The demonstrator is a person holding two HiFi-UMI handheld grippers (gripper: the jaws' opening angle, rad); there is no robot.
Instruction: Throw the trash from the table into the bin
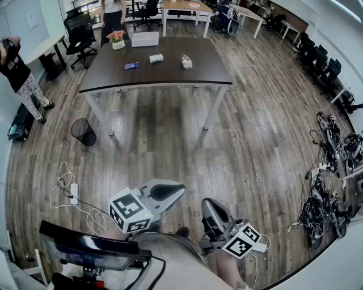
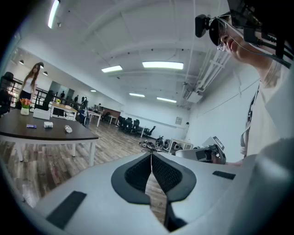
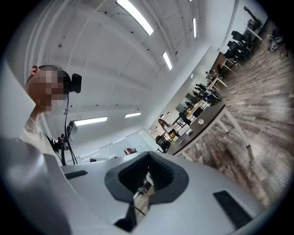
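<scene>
1. Left gripper point(image 2: 150, 158): jaws pressed together, the dark ribbed pads meeting along one seam, nothing between them. In the head view it sits low in the frame over the wood floor point(image 1: 170, 141), well apart from the table. Its marker cube point(image 1: 131, 210) faces the camera.

2. Right gripper point(image 3: 148, 170): jaws closed at the tips and empty. Only a narrow slit lower down shows floor behind. Its lower part is cut off by the person's clothing in the head view.

3. Table point(image 1: 170, 76): dark top, white legs, far side of the floor. The trash lies on it in a loose row, each piece apart from the others:
- blue flat piece point(image 1: 131, 65), left of the row
- white crumpled piece point(image 1: 156, 58), middle
- pale wad point(image 1: 186, 61), right

All three are too small to tell their material.

4. Also on the table, at the far edge: white box point(image 1: 145, 38) and flower pot point(image 1: 117, 39), just beside each other.

5. Bin point(image 1: 83, 131): black mesh, on the floor near the table's front left leg. Its contents cannot be made out.

6. Floor items: white cable with power strip point(image 1: 72, 193) at lower left; tangle of dark gear point(image 1: 326, 198) along the right edge, individual pieces not distinguishable.

7. Bystander point(image 1: 20, 76) at far left. A second person point(image 1: 112, 14) behind the table is cut off at the top edge.
</scene>
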